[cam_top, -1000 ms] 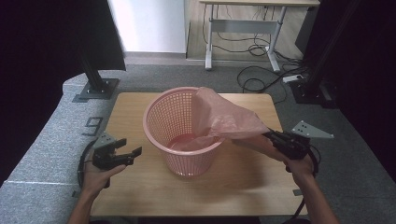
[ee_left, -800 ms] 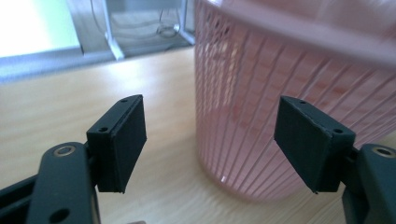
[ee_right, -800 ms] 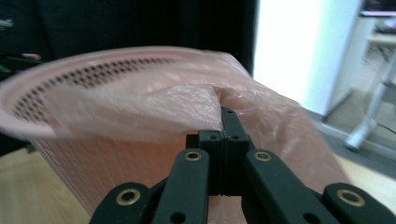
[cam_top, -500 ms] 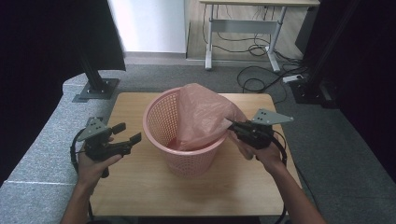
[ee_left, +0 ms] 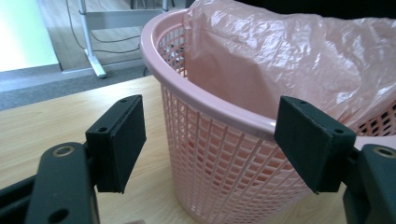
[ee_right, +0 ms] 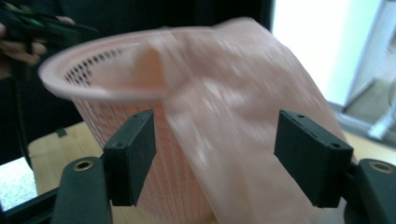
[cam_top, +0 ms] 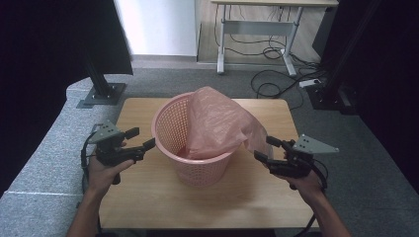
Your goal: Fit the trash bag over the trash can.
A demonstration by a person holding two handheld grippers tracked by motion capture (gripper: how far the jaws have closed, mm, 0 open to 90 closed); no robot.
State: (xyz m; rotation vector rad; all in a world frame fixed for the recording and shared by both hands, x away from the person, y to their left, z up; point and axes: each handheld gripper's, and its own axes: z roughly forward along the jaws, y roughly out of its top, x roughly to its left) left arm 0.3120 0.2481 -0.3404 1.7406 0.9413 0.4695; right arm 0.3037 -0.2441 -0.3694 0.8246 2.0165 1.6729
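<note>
A pink mesh basket [cam_top: 170, 123] stands in the middle of the wooden table [cam_top: 148, 197]. A thin pink plastic bag [cam_top: 217, 123] sits in it, bulging above the rim and drooping over the right side. My left gripper [cam_top: 143, 137] is open just left of the basket; in the left gripper view its jaws [ee_left: 212, 135] frame the basket wall [ee_left: 187, 93] and the bag [ee_left: 289, 51]. My right gripper [cam_top: 263, 147] has just been opening. It stands open to the right of the bag's hanging edge [ee_right: 243, 93], and nothing is pressed between its pads [ee_right: 219, 158].
Grey padding [cam_top: 49, 148] borders the table. A black stand base [cam_top: 101, 94] sits at the back left and another [cam_top: 331, 98] at the back right. Behind are a metal-legged desk [cam_top: 257, 44] and floor cables [cam_top: 276, 79].
The right gripper carried the bag's edge toward the basket, let it go and drew back a little; the bag now droops over the rim. The left gripper rose and neared the basket.
</note>
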